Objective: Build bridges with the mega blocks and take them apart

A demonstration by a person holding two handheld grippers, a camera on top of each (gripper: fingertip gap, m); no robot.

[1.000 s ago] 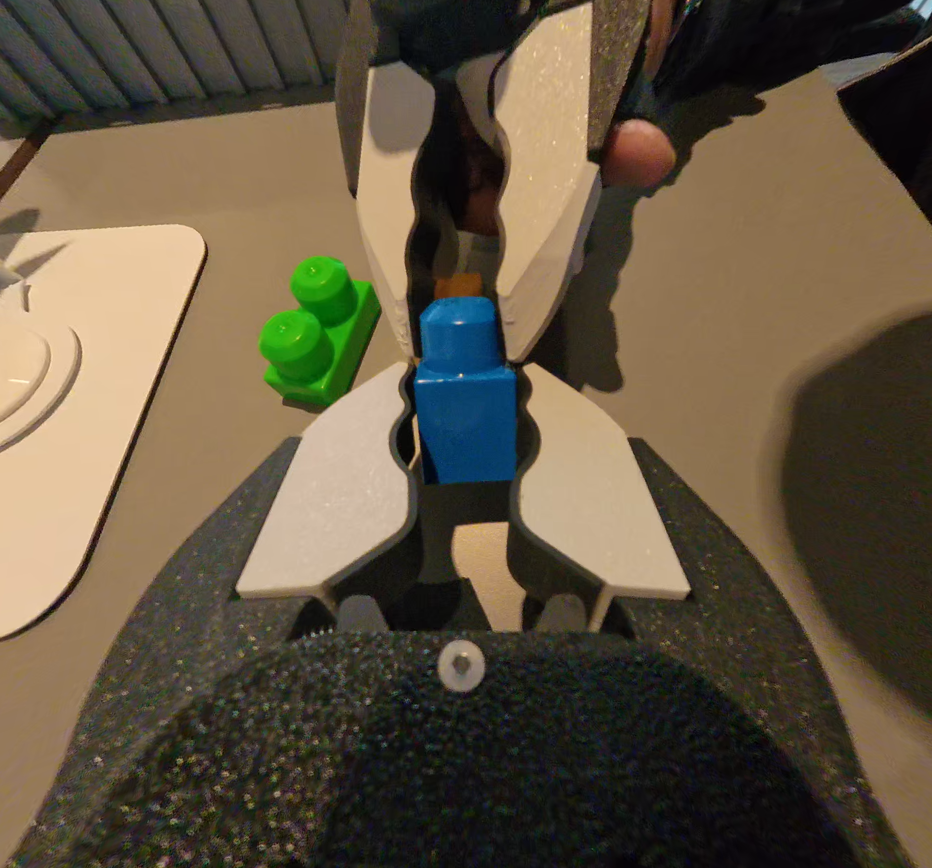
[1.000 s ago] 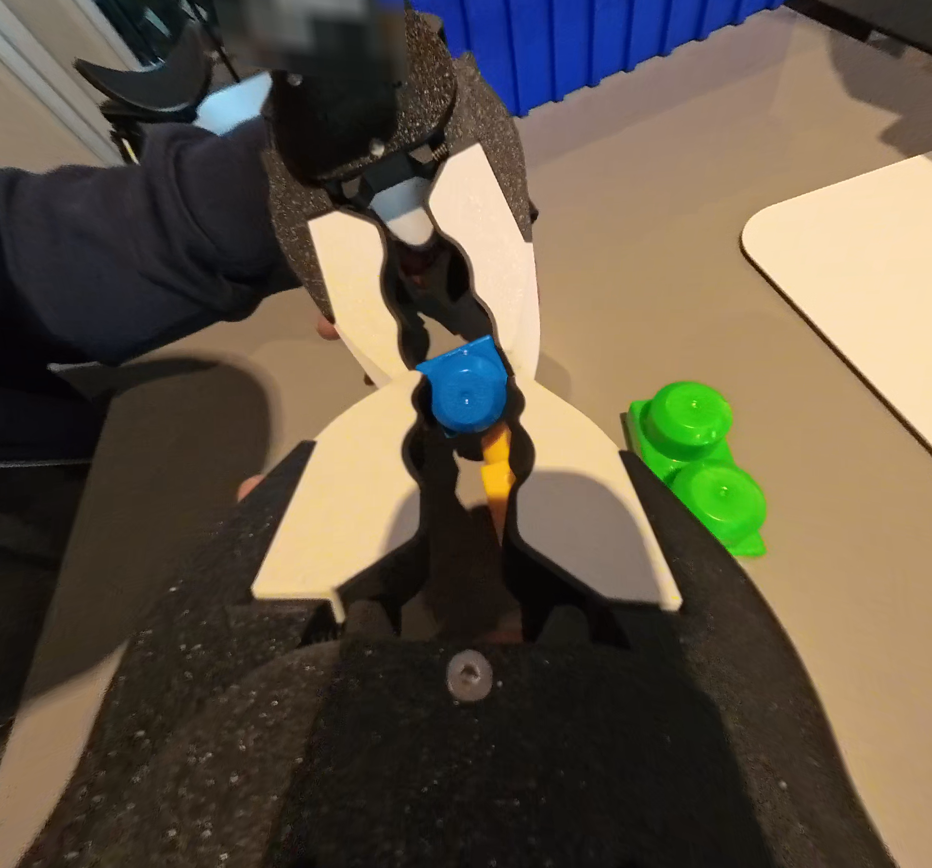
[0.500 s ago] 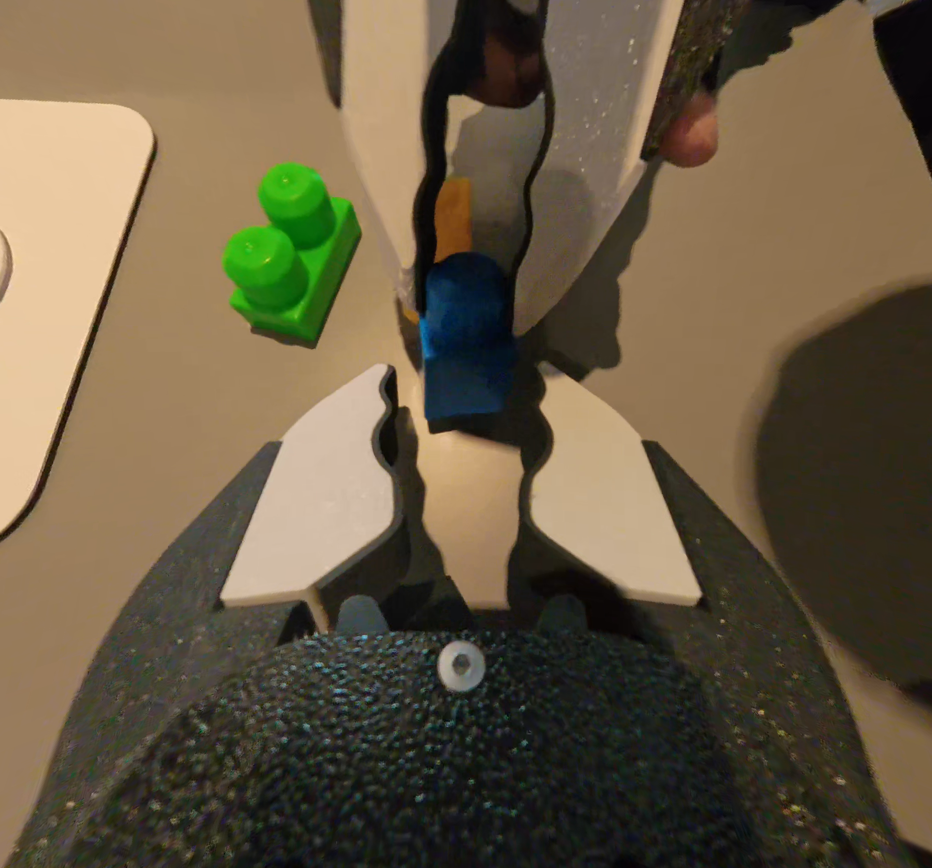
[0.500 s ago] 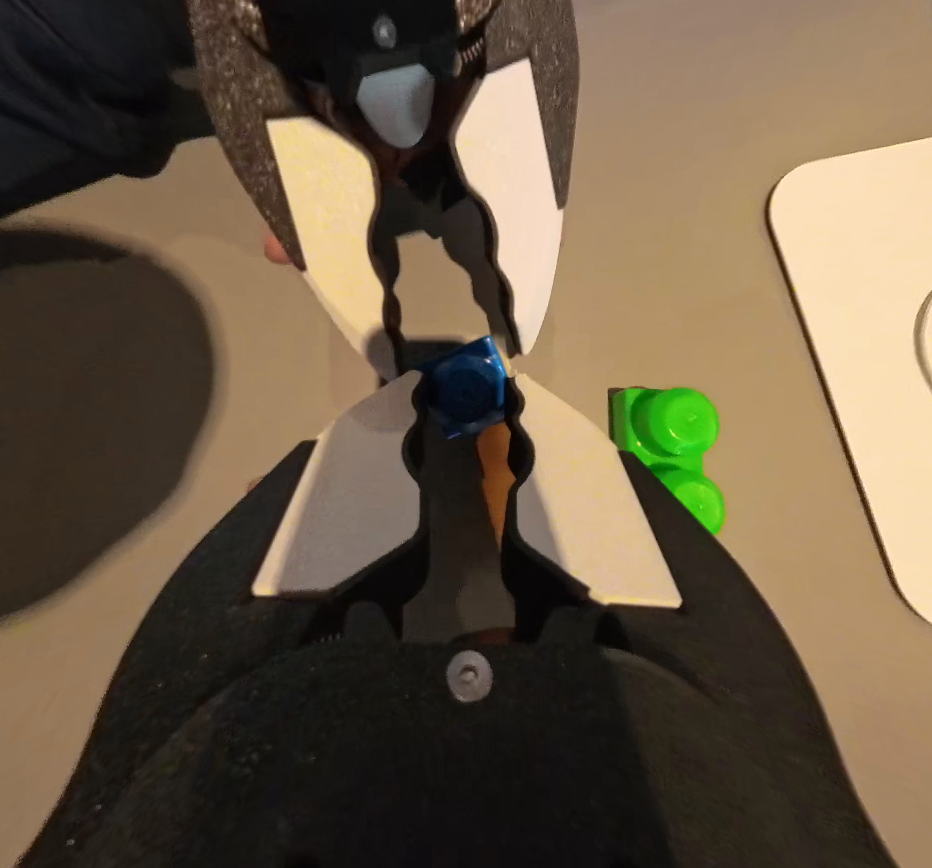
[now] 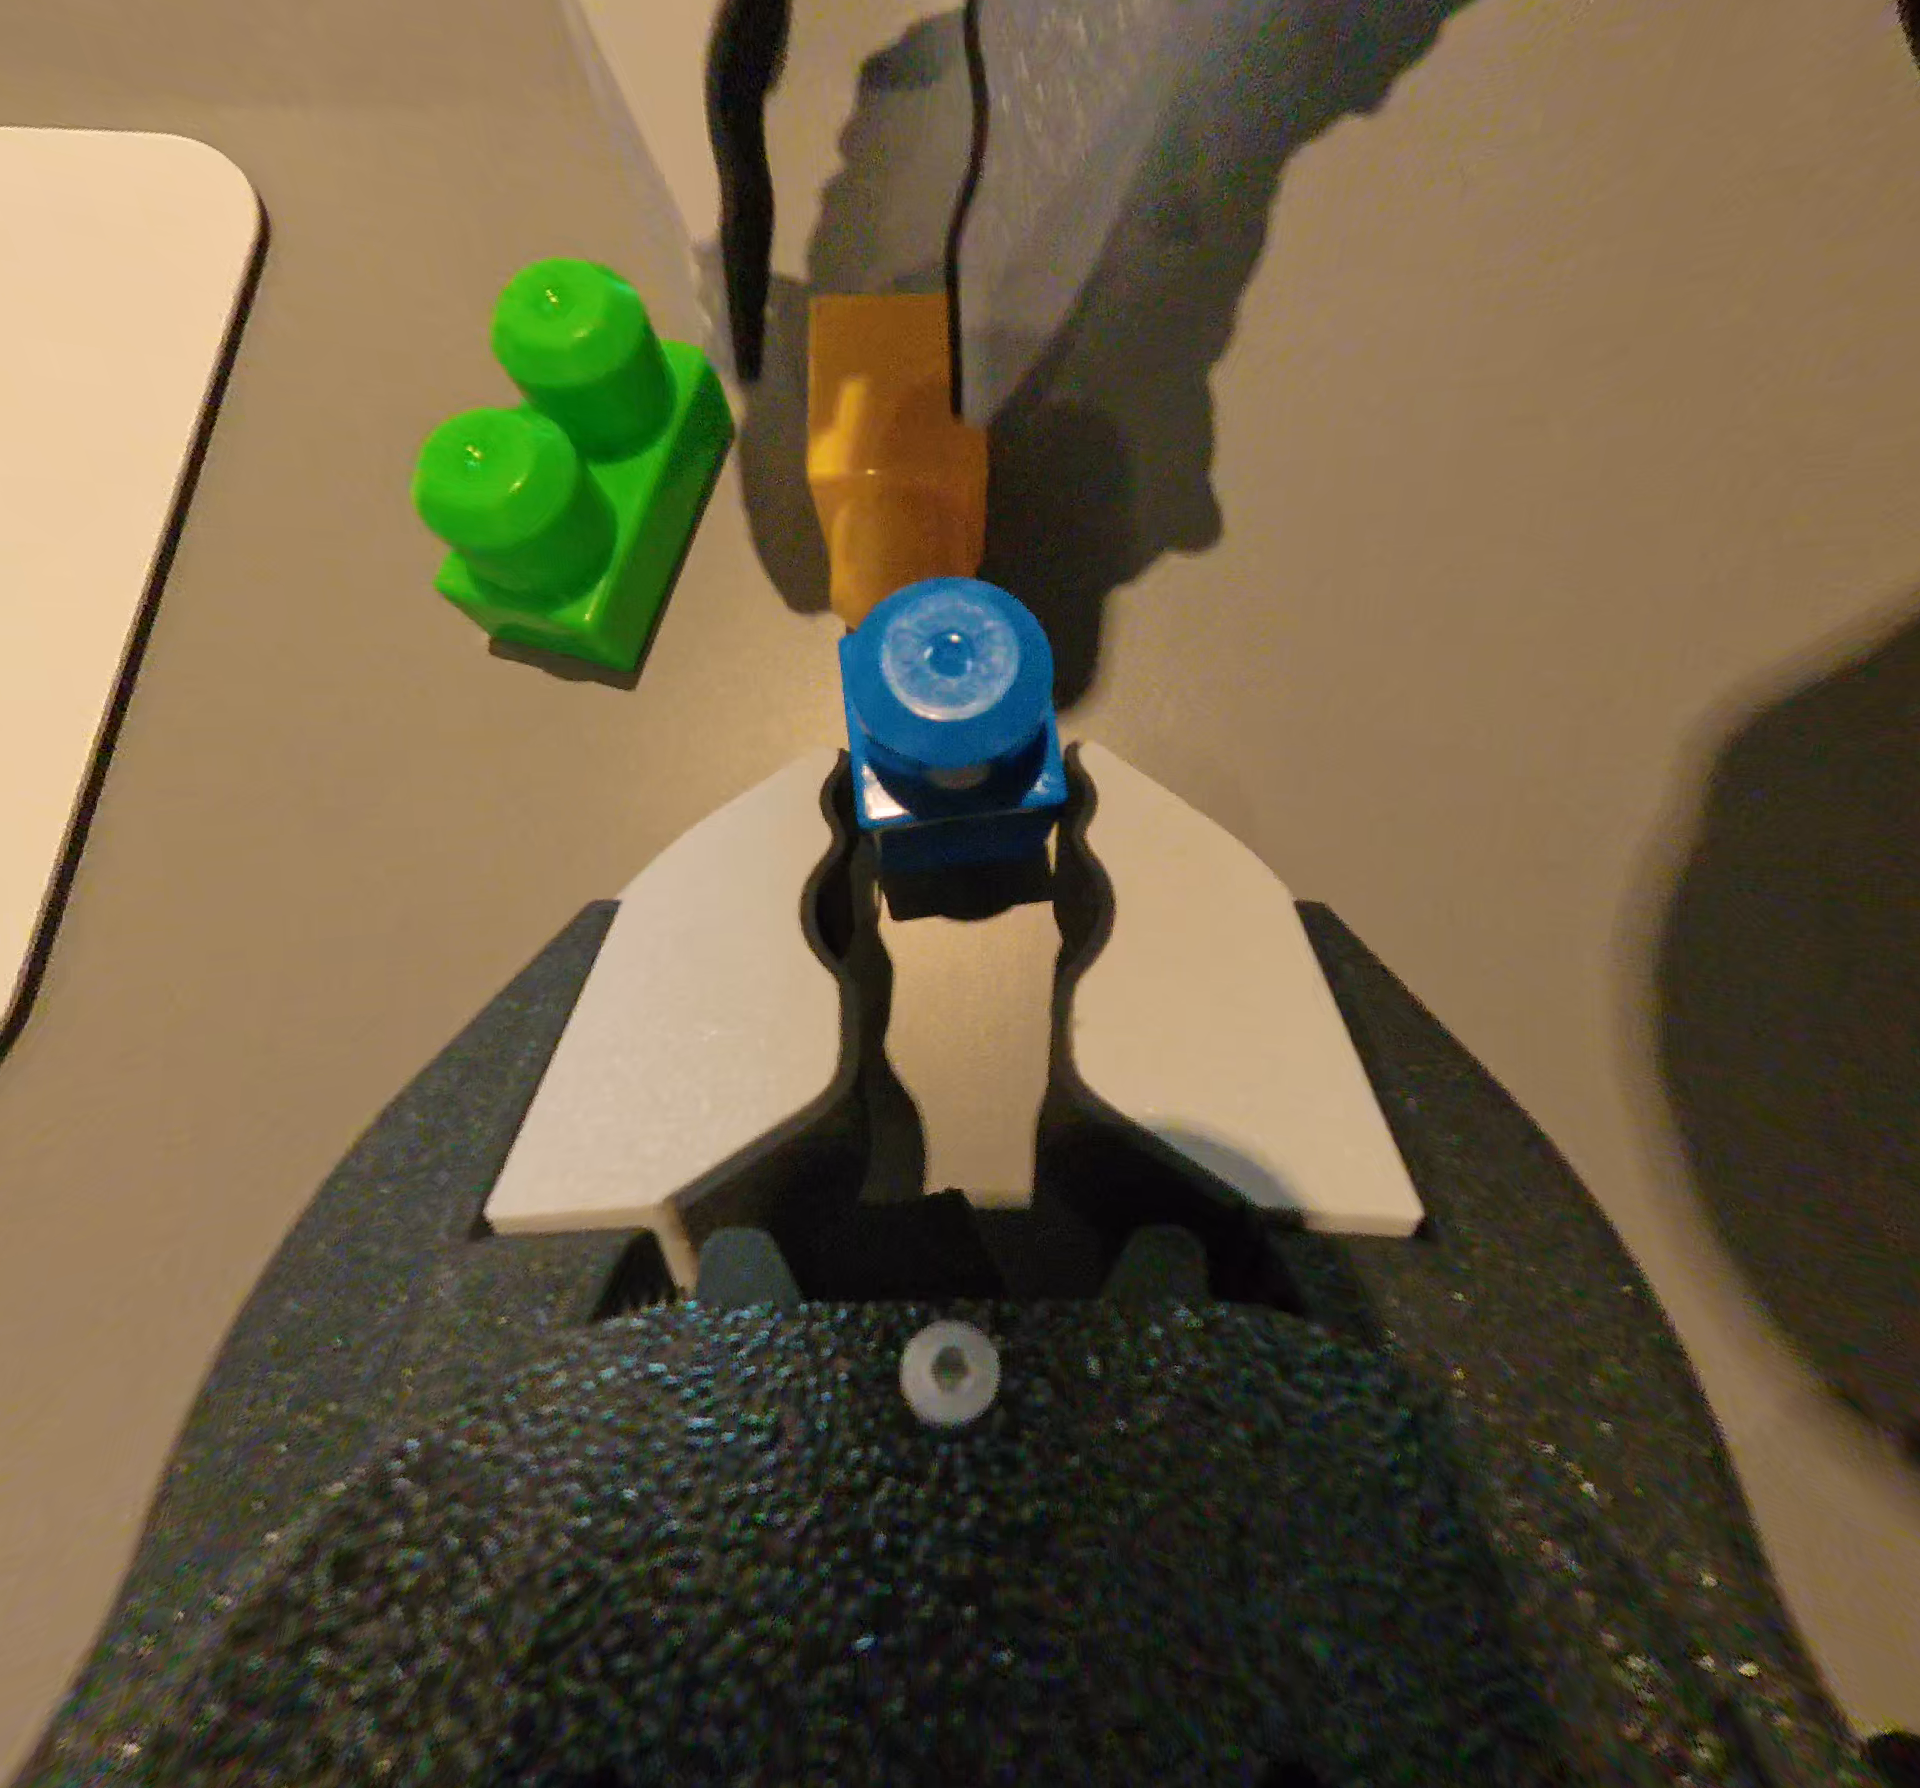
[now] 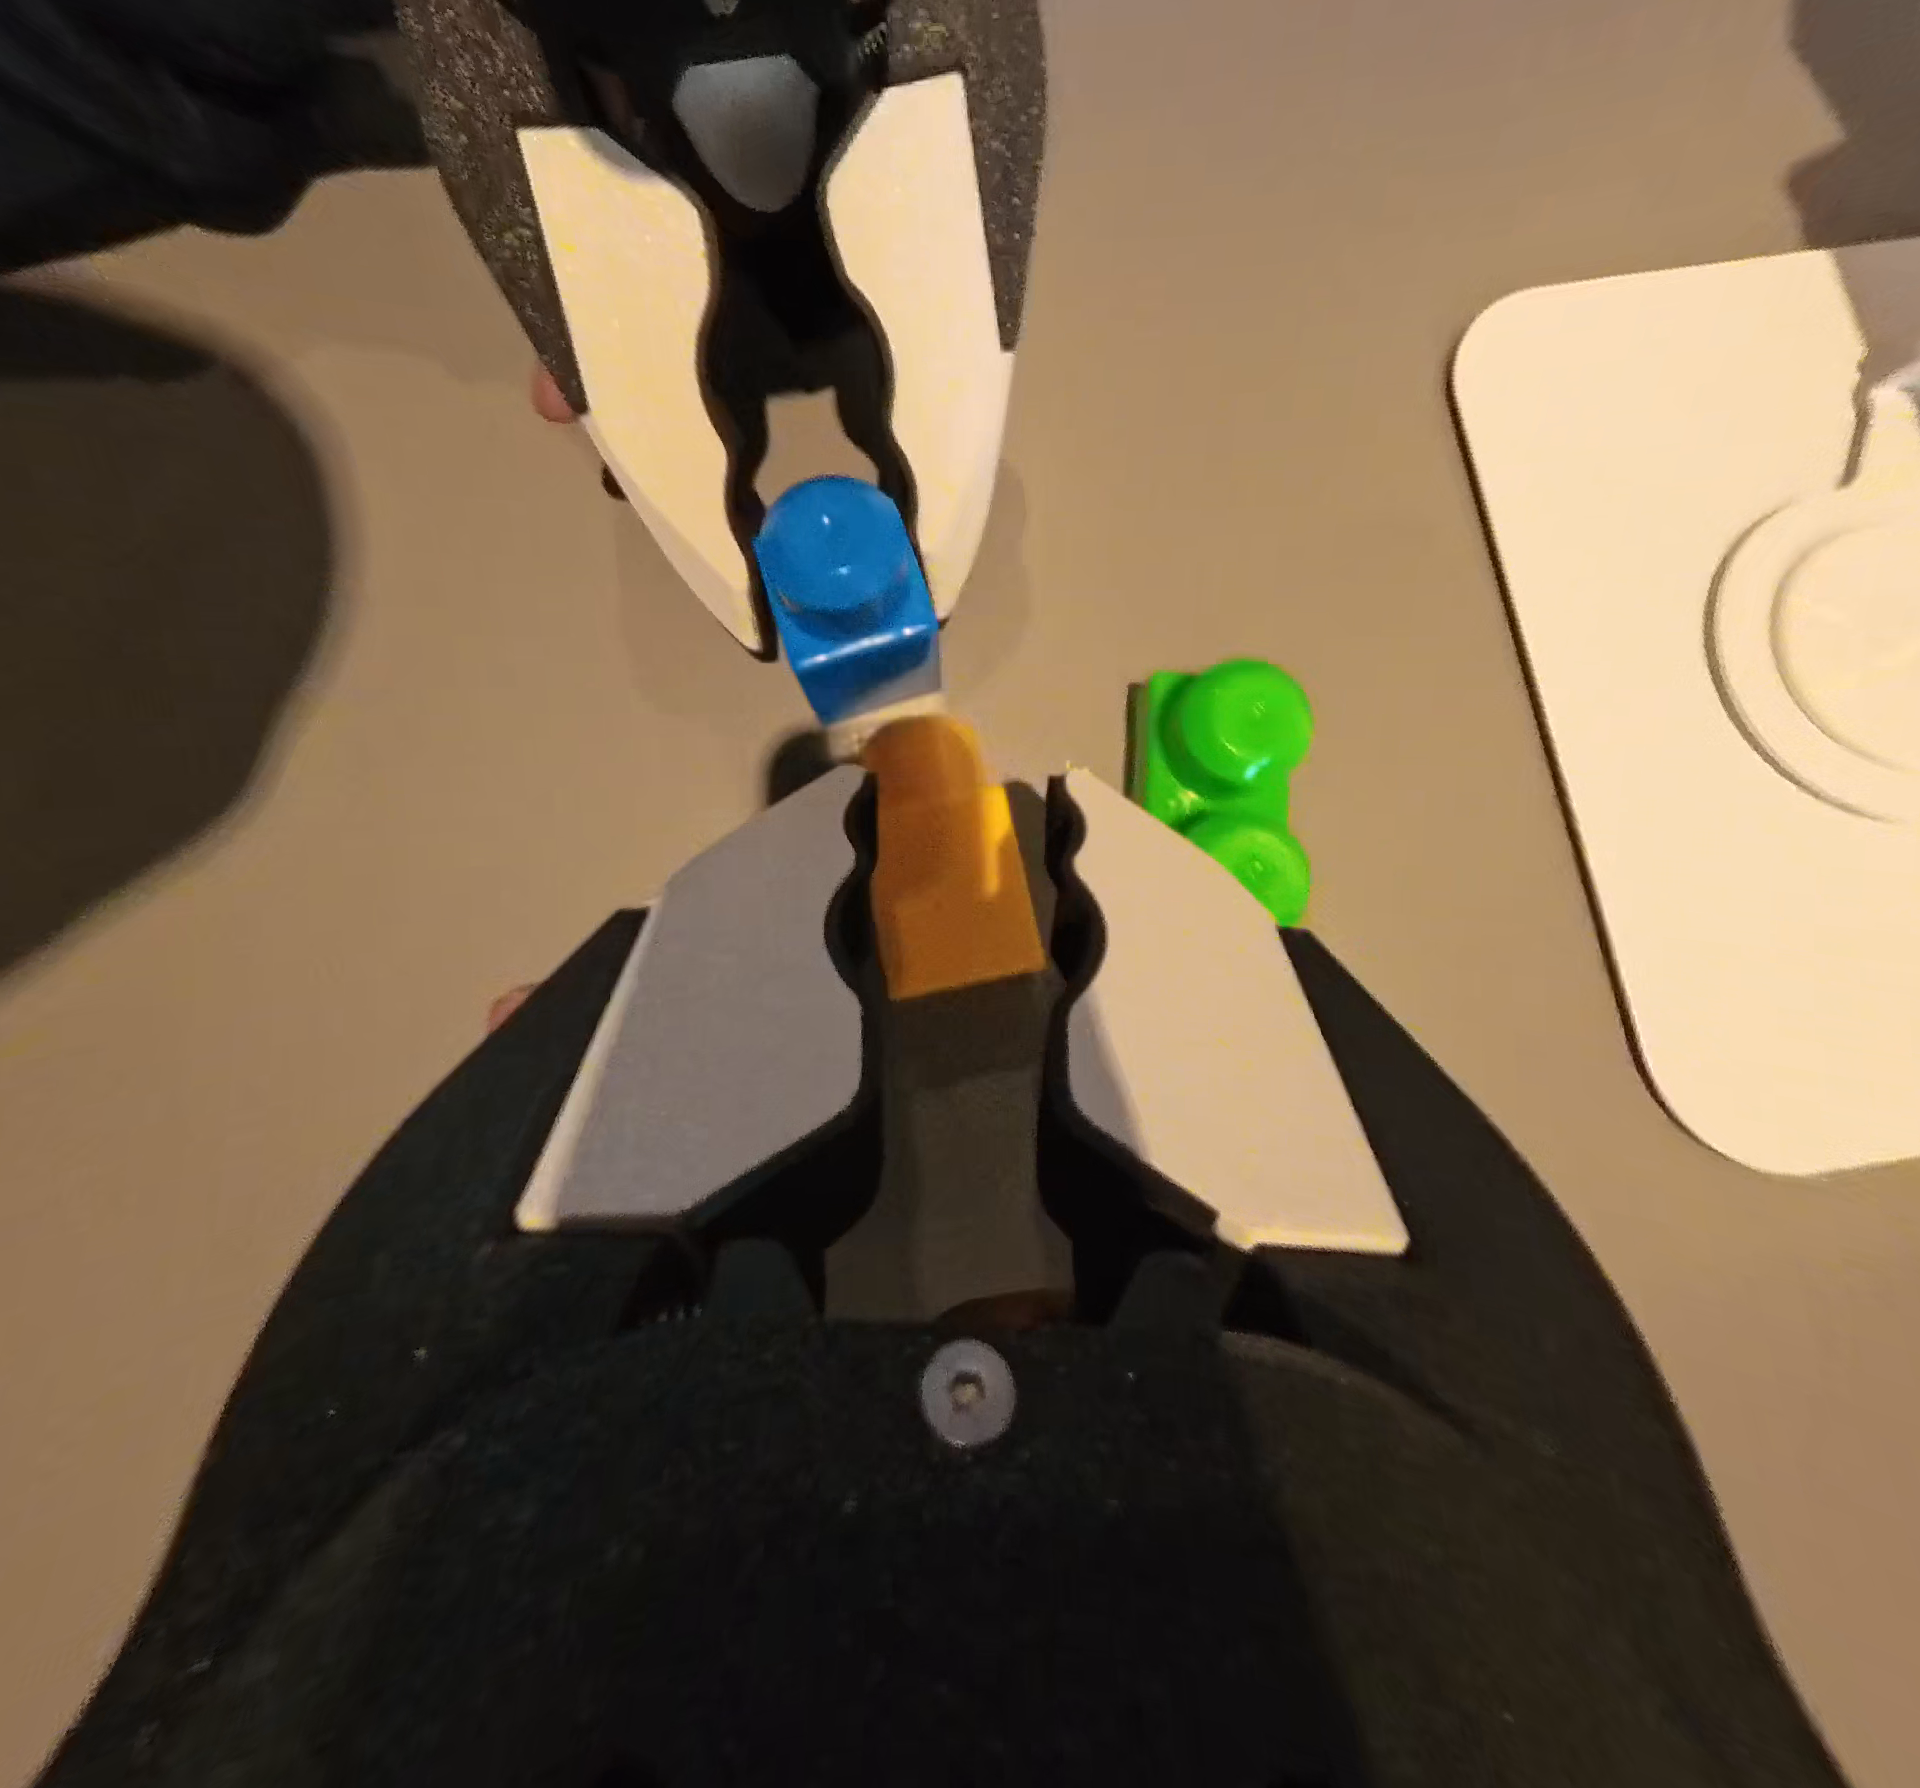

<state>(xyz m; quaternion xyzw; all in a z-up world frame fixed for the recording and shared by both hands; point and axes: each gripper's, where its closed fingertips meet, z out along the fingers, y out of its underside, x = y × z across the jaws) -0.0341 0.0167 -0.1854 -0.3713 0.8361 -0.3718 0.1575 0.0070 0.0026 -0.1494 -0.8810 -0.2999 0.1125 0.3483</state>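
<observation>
My left gripper (image 5: 956, 782) is shut on a blue one-stud block (image 5: 951, 699), gripped at the fingertips with its stud towards the camera. My right gripper (image 6: 956, 793) faces it and is shut on an orange block (image 6: 951, 865). The orange block's rounded end meets the underside of the blue block (image 6: 842, 595); I cannot tell if they are still joined. In the left wrist view the orange block (image 5: 894, 450) shows behind the blue one, between the right gripper's fingers (image 5: 1039, 211). The left gripper (image 6: 847, 626) shows in the right wrist view. A green two-stud block (image 5: 571, 471) lies on the table.
The green block (image 6: 1226, 782) lies close beside the right gripper's right finger. A white board (image 5: 94, 491) lies on the grey table; in the right wrist view (image 6: 1610, 699) it carries a round white raised part (image 6: 1849, 637). A dark sleeve (image 6: 208, 24) is behind the left gripper. One gripper's finger ends stand about 6 cm off the other's.
Both grippers have tipped down towards the table. The blue block sat deep in the left jaws, showed beyond the tips half a second ago, and is now held at the tips. More of the orange block shows.
</observation>
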